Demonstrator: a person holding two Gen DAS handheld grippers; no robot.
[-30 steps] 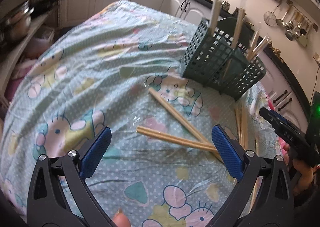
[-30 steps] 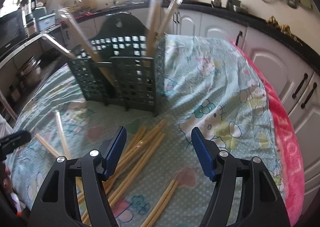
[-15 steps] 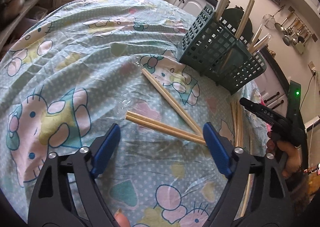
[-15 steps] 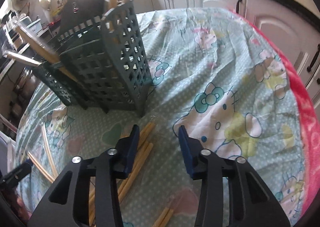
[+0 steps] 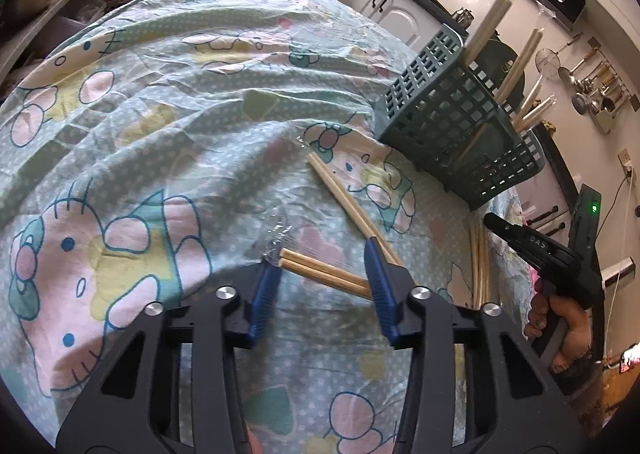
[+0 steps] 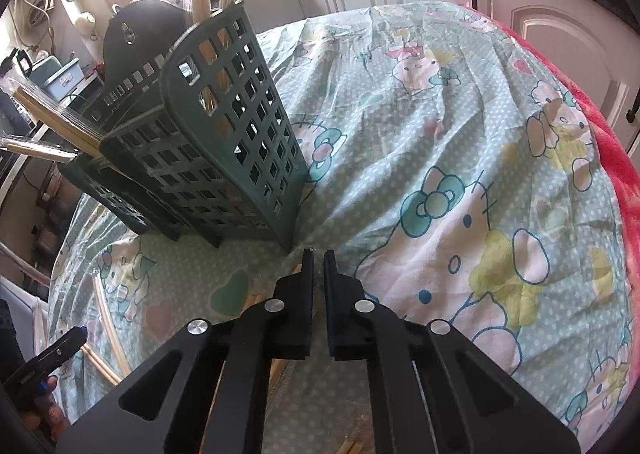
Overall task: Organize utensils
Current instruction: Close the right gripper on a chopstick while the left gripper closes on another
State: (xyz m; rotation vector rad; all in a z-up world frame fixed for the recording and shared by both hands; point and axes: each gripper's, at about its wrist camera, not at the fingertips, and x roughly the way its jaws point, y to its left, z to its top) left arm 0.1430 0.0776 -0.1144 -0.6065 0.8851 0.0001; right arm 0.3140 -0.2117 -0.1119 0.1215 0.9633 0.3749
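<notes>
Chopsticks point(image 5: 326, 272) wrapped as a pair are seen in the lower middle of the left wrist view, lying flat on the patterned cloth point(image 5: 160, 102) that covers the table. The left tool point(image 5: 322, 274) is held over them with its blue pads set moderately apart, one pad at the blunt end of the pair and the other across its far part; whether the pads touch the wood cannot be told. Just right of that, a second pair of chopsticks point(image 5: 348, 202) is laid diagonally toward the upper middle, its lower end passing behind the right pad. Further right, more loose chopsticks point(image 5: 478, 254) are seen lying almost straight up the frame, beside the dark body of the other tool at the right edge. In the upper right, the green lattice utensil holder point(image 5: 448, 110) is stood on the cloth with several chopsticks leaning out of its top.

In the right wrist view, loose chopsticks point(image 6: 108, 330) are seen at the lower left on the cloth. The same holder point(image 6: 240, 142) fills the upper left, with wrapped sticks projecting to the left and upward. At the lower middle, the right tool point(image 6: 318, 254) is drawn nearly closed, only a thin slit left between its pads, just in front of the holder's near corner. Chopstick ends are glimpsed under its body, yet whether anything is pinched in the slit cannot be told.
</notes>
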